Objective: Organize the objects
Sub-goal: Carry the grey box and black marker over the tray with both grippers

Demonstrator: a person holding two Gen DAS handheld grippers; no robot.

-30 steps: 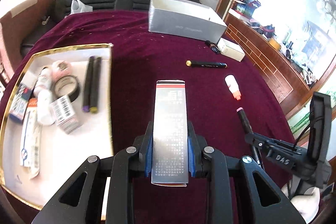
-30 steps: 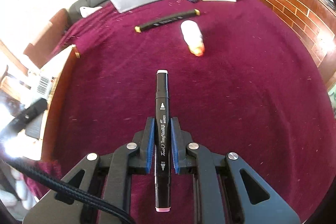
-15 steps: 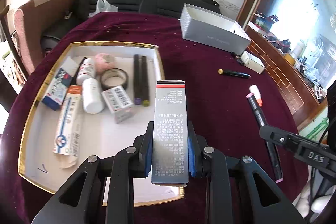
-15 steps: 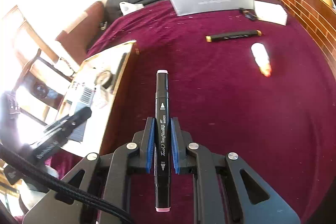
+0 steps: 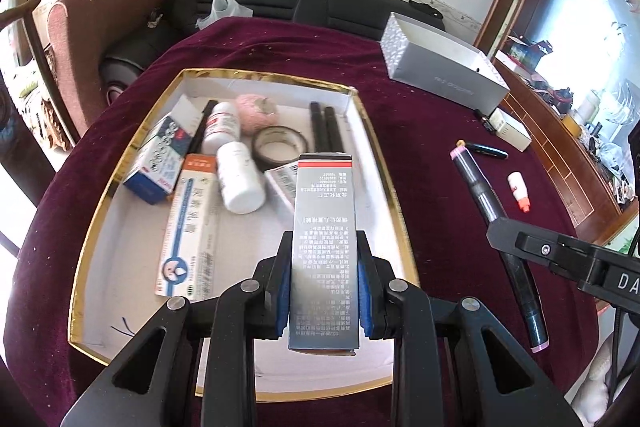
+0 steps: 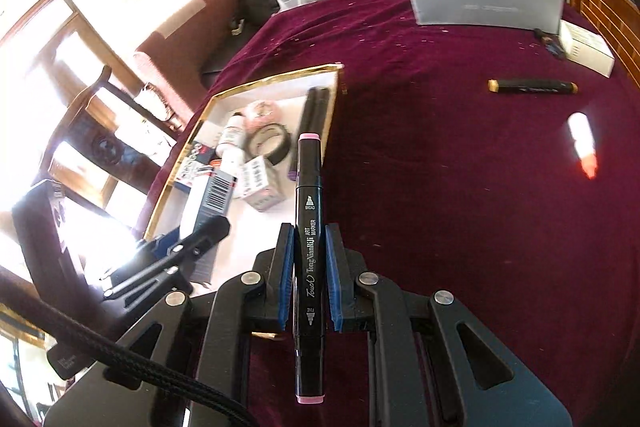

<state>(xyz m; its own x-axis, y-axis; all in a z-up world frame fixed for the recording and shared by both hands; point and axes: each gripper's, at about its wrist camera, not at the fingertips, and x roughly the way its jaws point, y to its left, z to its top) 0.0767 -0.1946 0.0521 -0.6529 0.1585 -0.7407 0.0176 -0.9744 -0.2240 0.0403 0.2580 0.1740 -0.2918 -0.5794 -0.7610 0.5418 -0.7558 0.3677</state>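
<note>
Silver carton (image 5: 323,251) clamped in left gripper (image 5: 323,281), above gold-rimmed tray (image 5: 362,107); pink-capped marker (image 6: 309,247) pinched in right gripper (image 6: 308,277) beside tray's edge. Could tip bottles (image 5: 240,177) if dropped onto clutter, or marker roll across desk (image 6: 460,187).

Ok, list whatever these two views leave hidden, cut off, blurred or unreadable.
- Left wrist view: the grey printed carton held in the left tool hides part of the white gold-rimmed tray and of the barcoded box behind it.
- Left wrist view: the carton's print is too blurred to read.
- Right wrist view: glare washes out the small white orange-capped bottle.
- Right wrist view: the left tool is cut off by the frame edge.
</note>
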